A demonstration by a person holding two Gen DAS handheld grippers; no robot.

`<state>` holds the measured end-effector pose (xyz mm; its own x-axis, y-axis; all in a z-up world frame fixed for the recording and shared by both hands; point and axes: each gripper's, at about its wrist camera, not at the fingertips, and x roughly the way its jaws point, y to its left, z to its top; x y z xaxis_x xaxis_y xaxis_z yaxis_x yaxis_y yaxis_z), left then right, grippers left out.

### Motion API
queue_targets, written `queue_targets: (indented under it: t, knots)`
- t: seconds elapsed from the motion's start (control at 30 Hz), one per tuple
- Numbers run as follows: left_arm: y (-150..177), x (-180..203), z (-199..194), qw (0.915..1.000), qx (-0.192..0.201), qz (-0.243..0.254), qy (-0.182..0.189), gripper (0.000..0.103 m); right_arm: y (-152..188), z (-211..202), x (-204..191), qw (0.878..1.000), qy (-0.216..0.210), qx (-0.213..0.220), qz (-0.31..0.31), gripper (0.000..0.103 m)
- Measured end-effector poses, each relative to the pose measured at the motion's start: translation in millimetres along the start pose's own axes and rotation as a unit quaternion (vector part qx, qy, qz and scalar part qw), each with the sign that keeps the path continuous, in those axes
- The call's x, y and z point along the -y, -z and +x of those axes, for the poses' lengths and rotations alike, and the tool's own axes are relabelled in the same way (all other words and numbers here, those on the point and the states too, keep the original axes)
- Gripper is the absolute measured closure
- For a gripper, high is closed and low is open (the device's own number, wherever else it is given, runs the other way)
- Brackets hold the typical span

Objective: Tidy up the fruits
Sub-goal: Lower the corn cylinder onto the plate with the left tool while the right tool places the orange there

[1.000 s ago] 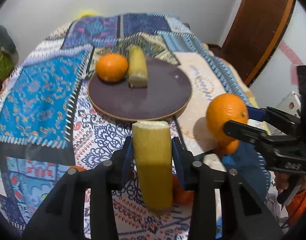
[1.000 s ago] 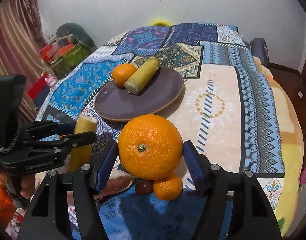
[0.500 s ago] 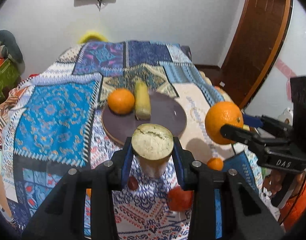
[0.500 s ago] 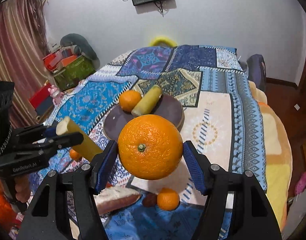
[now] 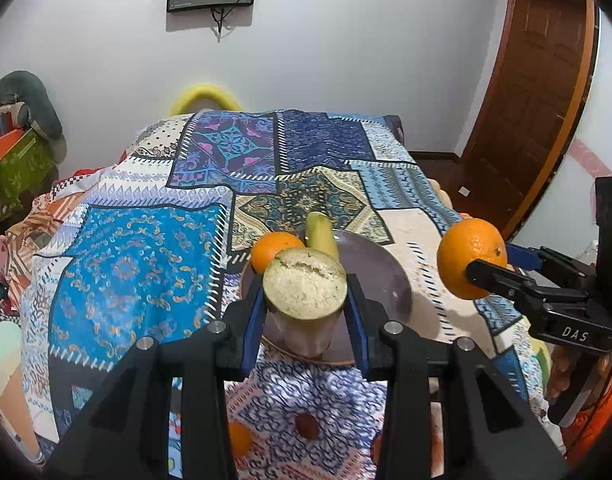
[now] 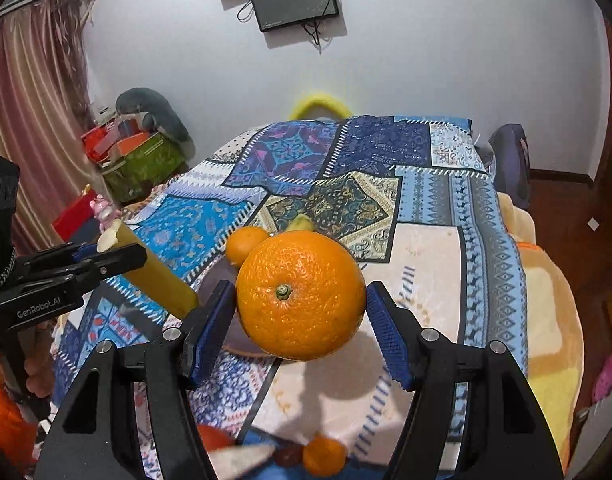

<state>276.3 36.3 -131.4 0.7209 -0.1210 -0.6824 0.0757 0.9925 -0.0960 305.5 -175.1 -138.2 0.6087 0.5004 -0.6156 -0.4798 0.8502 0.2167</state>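
Note:
My left gripper (image 5: pixel 304 312) is shut on a yellow banana piece (image 5: pixel 305 290), cut end facing the camera, held in the air above the near edge of a dark round plate (image 5: pixel 380 280). On the plate lie an orange (image 5: pixel 267 250) and another banana piece (image 5: pixel 322 232). My right gripper (image 6: pixel 301 320) is shut on a large orange (image 6: pixel 300 294), held in the air near the plate's right side; that orange also shows in the left wrist view (image 5: pixel 468 258). The left gripper (image 6: pixel 101 258) with its banana piece (image 6: pixel 157 272) shows at left in the right wrist view.
The plate sits on a bed with a patchwork cover (image 5: pixel 145 256). Small fruits lie near the front edge: a small orange (image 6: pixel 324 456), a dark round fruit (image 5: pixel 307 426), a red one (image 6: pixel 211 436). A wooden door (image 5: pixel 538 92) stands at right, boxes (image 6: pixel 137 160) at left.
Both grippers have risen and tilted up with their fruit still held, so the plate and bed now look farther off and lower. The wall and screen have come into view.

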Motion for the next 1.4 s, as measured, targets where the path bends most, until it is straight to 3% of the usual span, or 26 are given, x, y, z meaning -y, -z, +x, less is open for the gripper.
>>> queue_targets:
  t: [0.27, 0.37, 0.5, 0.8, 1.0, 1.1, 1.4]
  knots:
    - [0, -11, 38, 0.9995, -0.025, 0.007, -0.02, 0.066, -5, 26, 8, 1.0, 0.003, -0.01, 0.0, 0.042]
    - [0, -14, 51, 0.9994, -0.03, -0.002, -0.014, 0.066, -9, 35, 8, 1.0, -0.009, -0.014, -0.006, 0.07]
    - [-3, -8, 65, 0.9994, -0.031, 0.004, -0.014, 0.066, -18, 45, 7, 0.999, -0.018, -0.024, -0.012, 0.069]
    - [-13, 4, 86, 0.999, -0.028, 0.021, -0.029, 0.065, -2, 53, 13, 0.999, -0.019, -0.044, -0.014, 0.068]
    - [-13, 5, 104, 0.9983, -0.046, 0.017, -0.033, 0.065, 4, 53, 24, 0.998, -0.02, -0.052, -0.003, 0.068]
    - [-8, 5, 111, 0.9982, -0.057, 0.008, -0.017, 0.064, 6, 51, 26, 0.998, -0.021, -0.052, -0.001, 0.067]
    - [-5, 8, 92, 0.9983, -0.052, 0.012, -0.021, 0.064, 13, 44, 25, 0.999, -0.015, -0.051, -0.002, 0.063]
